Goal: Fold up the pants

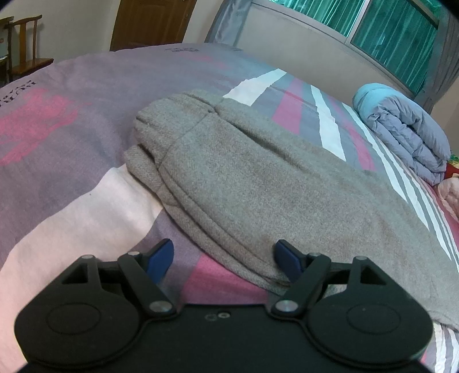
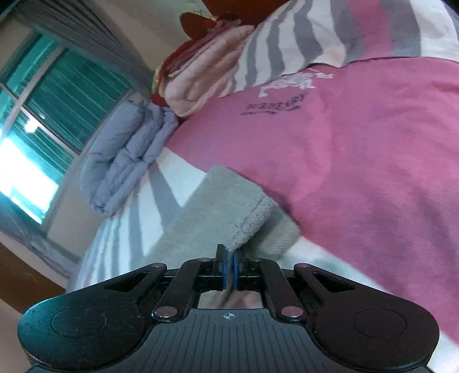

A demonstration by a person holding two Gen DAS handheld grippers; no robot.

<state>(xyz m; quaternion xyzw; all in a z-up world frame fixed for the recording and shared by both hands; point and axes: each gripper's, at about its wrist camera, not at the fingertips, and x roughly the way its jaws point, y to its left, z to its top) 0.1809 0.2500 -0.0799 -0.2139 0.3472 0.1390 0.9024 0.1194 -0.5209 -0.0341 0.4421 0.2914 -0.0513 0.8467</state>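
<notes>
One pair of grey pants [image 1: 229,183] lies flat on a bed [image 1: 71,137] whose cover is pink, purple and striped. In the left wrist view the pants run from the far centre, where the bunched waistband sits, down to the near right. The left gripper [image 1: 225,259] hangs over the near edge of the cloth with its jaws wide apart and nothing pinched. Its right blue pad [image 1: 287,256] sits on or just above the pants' edge; whether it touches cannot be told. Its left pad [image 1: 160,258] is over the bare cover, clear of the cloth.

In the right wrist view the right gripper [image 2: 229,265] has its two blue pads pressed together on the hem of a pants leg [image 2: 229,212]. The cuff stands up from the pads, folded over, and the rest of the leg trails away to the left over the striped part of the cover. The pink panel of the cover, with a printed logo [image 2: 284,94], fills the right and far side of that view.

One folded blue-grey quilt [image 1: 407,134] lies at the far right of the bed below a window [image 1: 396,34]. One wooden chair [image 1: 23,48] stands far left, beside a wooden door [image 1: 149,23].
</notes>
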